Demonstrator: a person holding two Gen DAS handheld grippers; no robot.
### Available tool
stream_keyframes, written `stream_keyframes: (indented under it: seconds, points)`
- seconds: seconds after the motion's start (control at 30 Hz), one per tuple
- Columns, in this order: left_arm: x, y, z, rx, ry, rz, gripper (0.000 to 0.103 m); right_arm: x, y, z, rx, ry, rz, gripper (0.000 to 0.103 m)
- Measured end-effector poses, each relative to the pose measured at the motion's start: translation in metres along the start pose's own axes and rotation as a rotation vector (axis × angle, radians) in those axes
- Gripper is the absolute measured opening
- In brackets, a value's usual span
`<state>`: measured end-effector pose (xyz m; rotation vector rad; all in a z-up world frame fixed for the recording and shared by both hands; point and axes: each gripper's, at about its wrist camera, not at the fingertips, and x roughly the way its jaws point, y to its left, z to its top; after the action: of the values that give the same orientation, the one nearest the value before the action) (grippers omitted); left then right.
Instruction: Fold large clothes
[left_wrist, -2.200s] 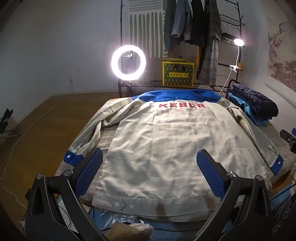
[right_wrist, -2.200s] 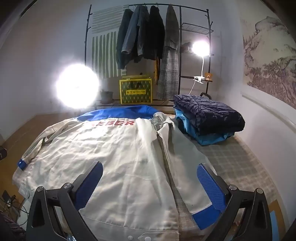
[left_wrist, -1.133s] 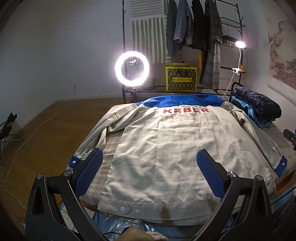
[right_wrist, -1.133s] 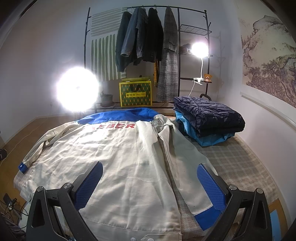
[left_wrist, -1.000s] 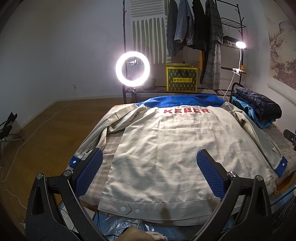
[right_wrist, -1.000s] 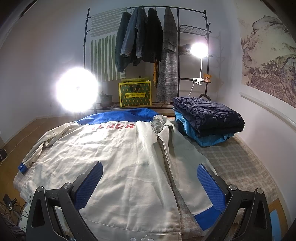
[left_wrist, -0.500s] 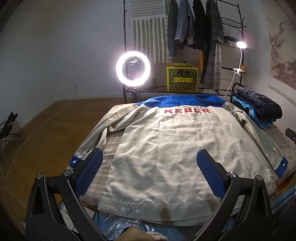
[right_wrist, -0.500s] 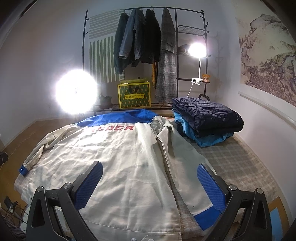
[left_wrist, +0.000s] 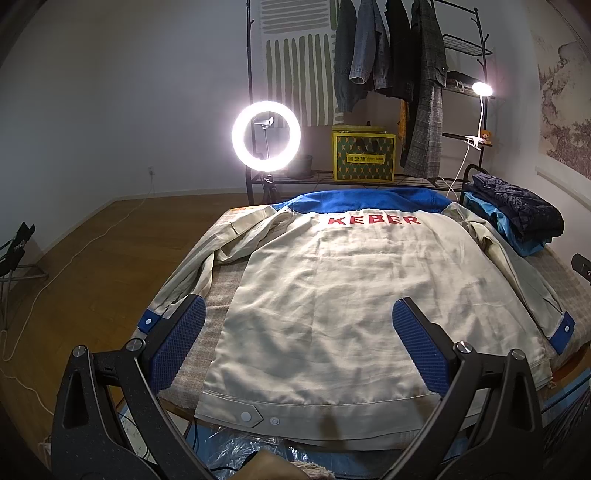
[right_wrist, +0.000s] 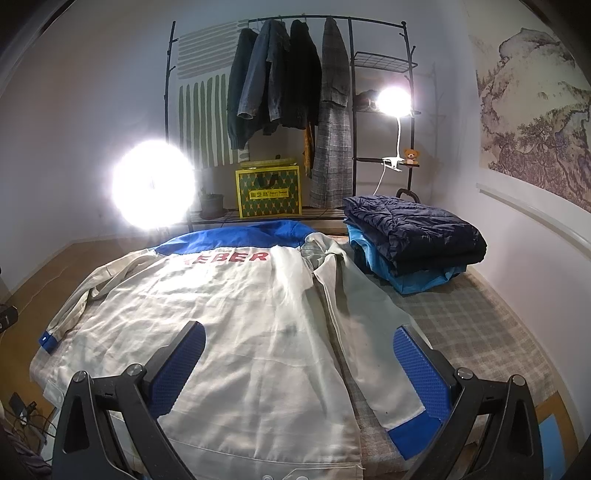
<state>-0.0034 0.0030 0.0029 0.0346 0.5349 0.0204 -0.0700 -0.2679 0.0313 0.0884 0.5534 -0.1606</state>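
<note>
A cream jacket (left_wrist: 343, 291) (right_wrist: 240, 325) with a blue yoke and red lettering lies back-up and spread flat on the bed, hem nearest me. Its sleeves run down both sides and end in blue cuffs (left_wrist: 149, 322) (right_wrist: 410, 430). My left gripper (left_wrist: 299, 345) hovers open above the hem, nothing between its blue pads. My right gripper (right_wrist: 299, 363) is open too, above the jacket's right half, its right pad close to the right sleeve cuff. Neither gripper touches the cloth.
A stack of folded dark and blue garments (right_wrist: 410, 240) sits at the bed's far right corner. Beyond the bed stand a ring light (left_wrist: 266, 136), a clothes rack with hanging coats (right_wrist: 291, 92), a yellow box (right_wrist: 269, 195) and a clip lamp (right_wrist: 394, 99). Wood floor lies to the left.
Both views have lifted and drawn back slightly over the past two seconds, showing more of the jacket and room. The jacket has not moved, and both grippers stay open.
</note>
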Motion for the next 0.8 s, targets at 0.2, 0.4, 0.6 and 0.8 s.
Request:
stream_keyframes:
  seconds: [0.2, 0.4, 0.6, 0.8]
  points:
    - [0.0001, -0.0001, -0.0001, 0.0, 0.0, -0.001, 0.103, -0.0003, -0.0002, 0.0003, -0.001, -0.001, 0.001, 0.103]
    - [0.0, -0.0003, -0.0004, 0.0, 0.0, -0.001, 0.103, -0.0003, -0.0004, 0.0001, 0.002, -0.001, 0.0, 0.103]
    - [0.0, -0.0005, -0.0003, 0.0, 0.0, 0.001, 0.103, 0.0, -0.0003, -0.0006, -0.002, -0.002, 0.002, 0.103]
    - [-0.0003, 0.002, 0.0005, 0.001, 0.004, 0.002, 0.103, -0.0004, 0.0006, 0.0009, -0.01, -0.005, 0.002, 0.103]
